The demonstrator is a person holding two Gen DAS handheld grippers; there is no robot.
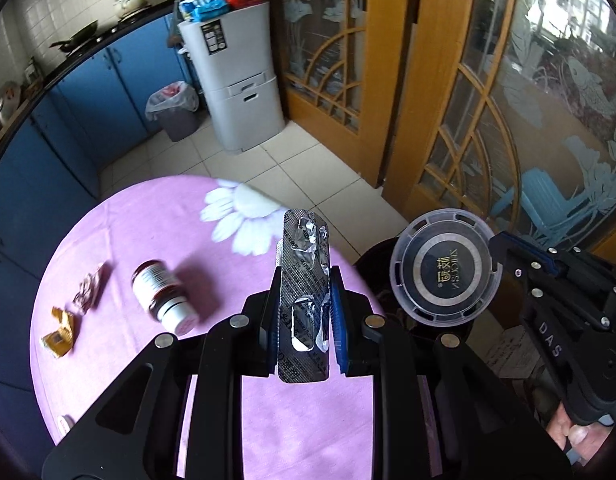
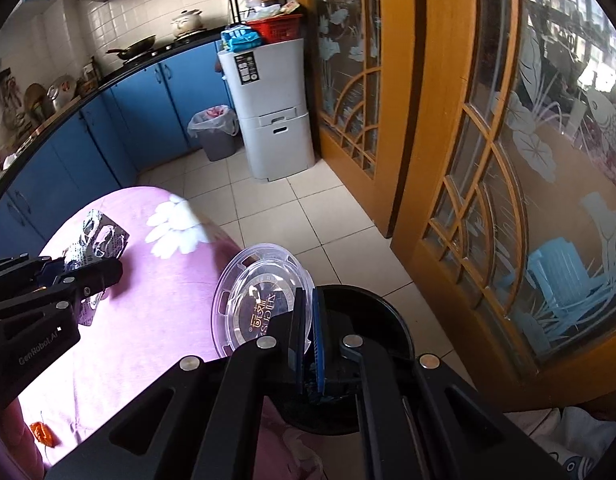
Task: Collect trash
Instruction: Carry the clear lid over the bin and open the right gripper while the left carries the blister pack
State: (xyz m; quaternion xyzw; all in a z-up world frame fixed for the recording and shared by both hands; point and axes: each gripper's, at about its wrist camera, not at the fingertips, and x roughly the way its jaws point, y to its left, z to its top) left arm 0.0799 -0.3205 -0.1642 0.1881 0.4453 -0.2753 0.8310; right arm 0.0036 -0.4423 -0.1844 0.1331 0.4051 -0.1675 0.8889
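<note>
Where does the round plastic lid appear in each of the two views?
Left wrist view: the round plastic lid is right of centre, held by the right gripper.
Right wrist view: lower centre, clamped at its edge.
Shared landmark: the grey cabinet behind.

The right gripper [image 2: 307, 344] pinched the rim of a clear plastic lid [image 2: 256, 304] above a black bin [image 2: 388, 320]. Over the pink tablecloth [image 2: 148, 300], the left gripper [image 2: 74, 270] clamped a foil blister pack [image 2: 98, 240].
</note>
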